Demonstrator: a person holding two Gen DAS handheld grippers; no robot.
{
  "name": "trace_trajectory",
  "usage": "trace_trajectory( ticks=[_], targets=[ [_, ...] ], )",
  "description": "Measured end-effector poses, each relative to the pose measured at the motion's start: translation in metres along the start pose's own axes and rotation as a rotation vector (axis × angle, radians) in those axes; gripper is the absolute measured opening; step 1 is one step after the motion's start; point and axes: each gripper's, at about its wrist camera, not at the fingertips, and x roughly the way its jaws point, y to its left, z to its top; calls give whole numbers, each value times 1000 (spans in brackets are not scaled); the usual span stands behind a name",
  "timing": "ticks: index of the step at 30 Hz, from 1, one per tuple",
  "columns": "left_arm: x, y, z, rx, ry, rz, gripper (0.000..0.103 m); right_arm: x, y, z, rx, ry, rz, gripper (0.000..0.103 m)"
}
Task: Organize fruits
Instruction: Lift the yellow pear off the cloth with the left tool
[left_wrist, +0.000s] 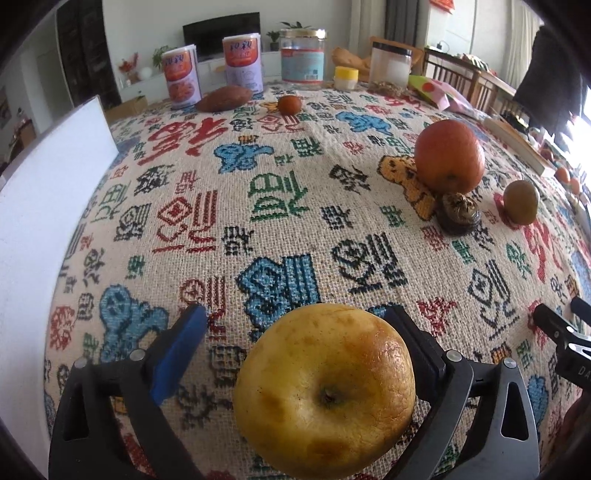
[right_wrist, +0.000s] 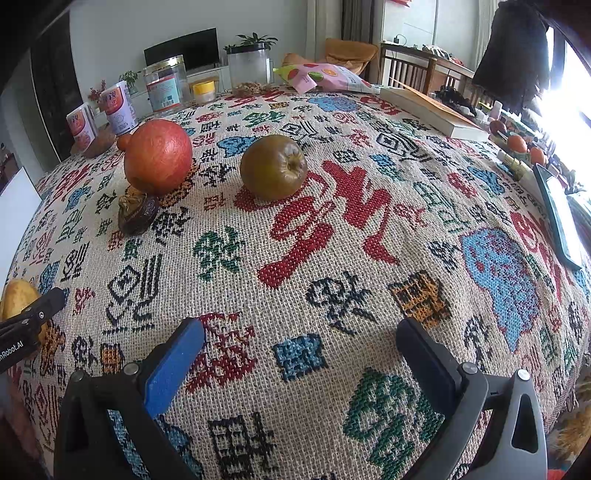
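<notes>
left gripper (left_wrist: 295, 321) — black frame | blue pad | silver screws | right gripper (right_wrist: 301, 336) — same

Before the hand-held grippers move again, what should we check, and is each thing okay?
1. Left hand-held gripper open wide: ok.
2. Yellow apple between its fingers: ok, but only the right finger seems near it; grip cannot tell.
3. Right hand-held gripper open and holding nothing: ok.
4. Brown apple standing apart, easy to reach: ok.
5. Orange touching the dark fruit: not ok, might roll.
</notes>
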Motion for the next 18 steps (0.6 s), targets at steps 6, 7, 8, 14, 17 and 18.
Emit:
trace_trajectory(
  ticks=[6,7,8,14,17,18],
  targets=[
    [0,0,0,1,0,0,98,0,0,0,-1,0,0,103],
    [0,0,0,1,0,1,99,0,-1,0,-1,0,0,103],
    [0,0,0,1,0,0,99,0,0,0,0,0,0,103],
    [1,1,0,-1,2,6,100,0,-1,0,0,0,1,103],
    [0,3,-1,4,12,4,100,0,-1,0,-1,0,1,103],
    [-1,3,-2,17,18,3,100,0,-1,0,-1,0,1,103]
  ],
)
